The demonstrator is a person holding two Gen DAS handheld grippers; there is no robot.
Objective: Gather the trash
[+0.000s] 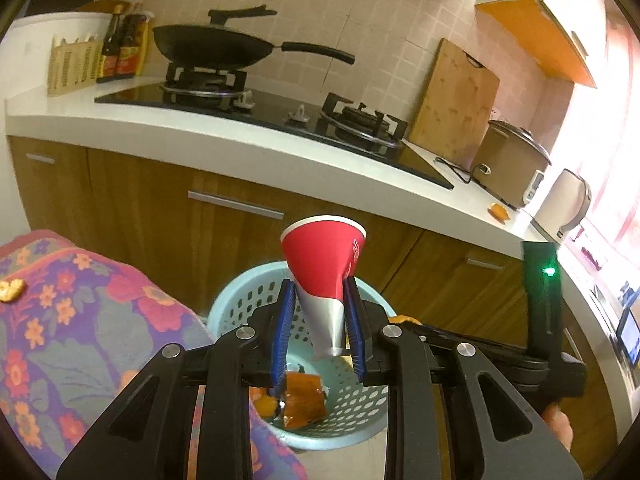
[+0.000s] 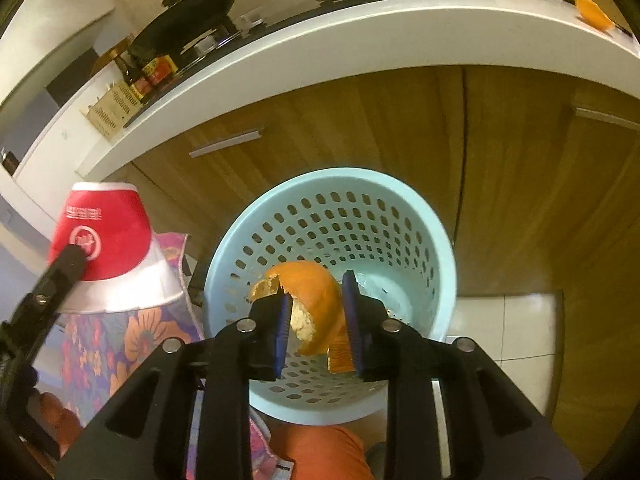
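Observation:
My left gripper (image 1: pixel 320 320) is shut on a red and white paper cup (image 1: pixel 324 264), its blue pads squeezing the white base flat, rim upward. It hovers over a light blue perforated basket (image 1: pixel 236 300) that holds an orange wrapper (image 1: pixel 302 400). In the right wrist view the same cup (image 2: pixel 104 240) sits left of the basket (image 2: pixel 332 176). My right gripper (image 2: pixel 316 320) hangs above the basket's mouth. A curled orange peel (image 2: pixel 312 284) is between its pads, leaning on the left one; the pads stand apart and do not pinch it.
The basket stands on the floor in front of wooden cabinets (image 1: pixel 224 208) under a white counter (image 1: pixel 224 140) with a hob, a wok (image 1: pixel 216 46) and another peel piece (image 1: pixel 499 212). A floral cloth (image 1: pixel 80 320) lies to the basket's left.

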